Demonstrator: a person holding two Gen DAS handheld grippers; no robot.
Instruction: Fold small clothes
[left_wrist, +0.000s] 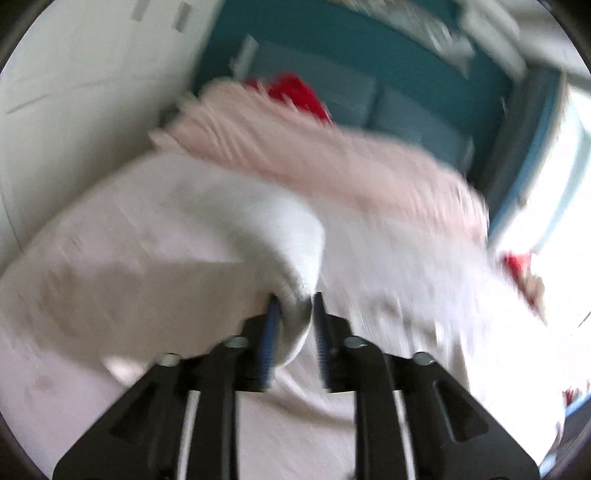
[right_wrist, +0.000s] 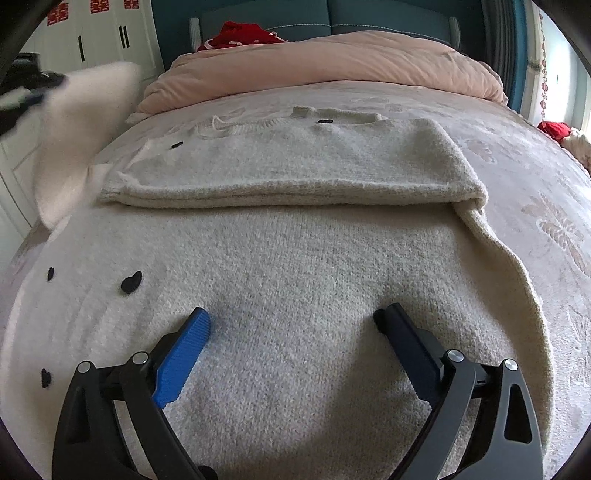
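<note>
While sweater (right_wrist: 295, 258) lies under right gripper (right_wrist: 291, 317), spread wide.

My right claw (right_wrist: 291, 325) hangs over the near part of the sweater (right_wrist: 295, 280), which lies spread on the bed (right_wrist: 535, 177) with its far part folded toward me. At its left, my left claw (left_wrist: 295, 306) has a sleeve (left_wrist: 291, 258) between its fingers, above the bed. The quilt (right_wrist: 332, 62) lies behind the sweater, against the headboard (right_wrist: 332, 14).
</note>
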